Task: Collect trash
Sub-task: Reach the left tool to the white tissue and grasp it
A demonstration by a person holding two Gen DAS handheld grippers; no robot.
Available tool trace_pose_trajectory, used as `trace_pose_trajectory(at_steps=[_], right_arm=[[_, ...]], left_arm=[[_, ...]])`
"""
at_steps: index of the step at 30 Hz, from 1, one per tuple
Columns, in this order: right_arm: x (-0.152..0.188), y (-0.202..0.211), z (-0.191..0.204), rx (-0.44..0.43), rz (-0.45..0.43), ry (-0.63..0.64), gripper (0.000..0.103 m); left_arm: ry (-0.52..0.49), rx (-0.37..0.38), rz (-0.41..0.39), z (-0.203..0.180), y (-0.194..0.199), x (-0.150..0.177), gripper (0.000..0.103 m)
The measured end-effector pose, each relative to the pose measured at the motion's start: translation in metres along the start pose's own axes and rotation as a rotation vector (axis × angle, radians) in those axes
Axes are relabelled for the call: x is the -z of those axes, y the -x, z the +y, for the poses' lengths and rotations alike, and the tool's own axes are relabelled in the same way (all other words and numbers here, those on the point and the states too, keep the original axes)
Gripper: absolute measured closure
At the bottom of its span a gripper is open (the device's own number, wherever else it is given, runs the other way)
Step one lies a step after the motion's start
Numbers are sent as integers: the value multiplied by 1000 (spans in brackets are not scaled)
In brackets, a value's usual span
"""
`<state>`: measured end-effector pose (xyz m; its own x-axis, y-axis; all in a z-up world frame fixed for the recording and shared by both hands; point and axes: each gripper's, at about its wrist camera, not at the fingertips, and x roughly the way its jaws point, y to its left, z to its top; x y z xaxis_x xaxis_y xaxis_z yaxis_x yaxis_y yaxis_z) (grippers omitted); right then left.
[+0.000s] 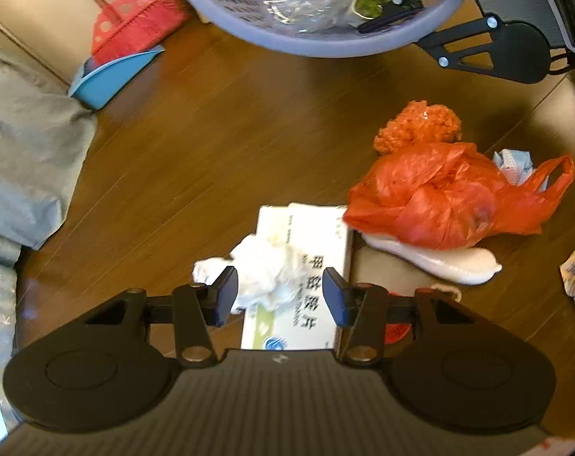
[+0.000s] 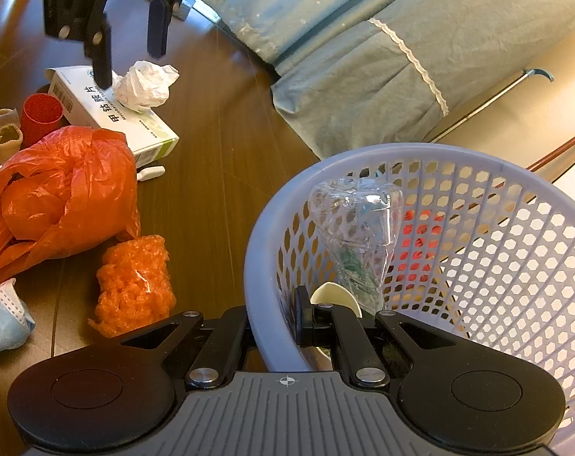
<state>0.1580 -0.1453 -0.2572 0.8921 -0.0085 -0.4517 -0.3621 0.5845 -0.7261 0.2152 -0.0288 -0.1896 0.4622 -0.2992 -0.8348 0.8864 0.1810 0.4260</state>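
Lying on the white medicine box (image 1: 306, 266), the crumpled tissue (image 1: 264, 273) is sitting between the spread fingers of the left tongs (image 1: 280, 294), untouched by either. The box's long axis is running straight ahead from those tongs, along the wooden floor (image 1: 211, 144). Off to their right, the right tongs (image 2: 276, 326) are clamping the lavender basket (image 2: 264, 266) by its rim, beyond an orange plastic bag (image 1: 439, 201).

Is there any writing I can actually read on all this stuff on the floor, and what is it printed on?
"甲钴胺片": large dark characters along the white and green medicine box, seen in both views.
Small line of Latin letters beside those characters: too blurred to read.
Barcode on the box's end flap: its digits are too small to read.
Nothing else shows readable text.
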Motion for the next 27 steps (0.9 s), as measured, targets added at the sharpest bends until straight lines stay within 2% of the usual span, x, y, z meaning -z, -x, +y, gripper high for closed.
trace_pose_trajectory(at_steps=[1,3,6,10,15,22,27], right_arm=[[0,0,0,0,0,0,100],[0,0,0,0,0,0,100],[0,0,0,1,0,-2,100],[1,0,0,2,5,-2,100],[1,0,-1,2,7,1,100],[0,1,-1,4,8,-1,100],[0,0,-1,5,7,-7,100]], left_arm=[[-8,0,7,-2,-3,-2,64],[-29,-11,31,-5,-10,-4,85],[-50,-23,41,-7,-10,-4,91],[-139,-72,35,-13,4,-5,92],[-246,-122,-28,-17,30,-20,92],[-324,-156,-209,-21,67,-82,92],[-376,-144,-316,-29,75,-131,91]])
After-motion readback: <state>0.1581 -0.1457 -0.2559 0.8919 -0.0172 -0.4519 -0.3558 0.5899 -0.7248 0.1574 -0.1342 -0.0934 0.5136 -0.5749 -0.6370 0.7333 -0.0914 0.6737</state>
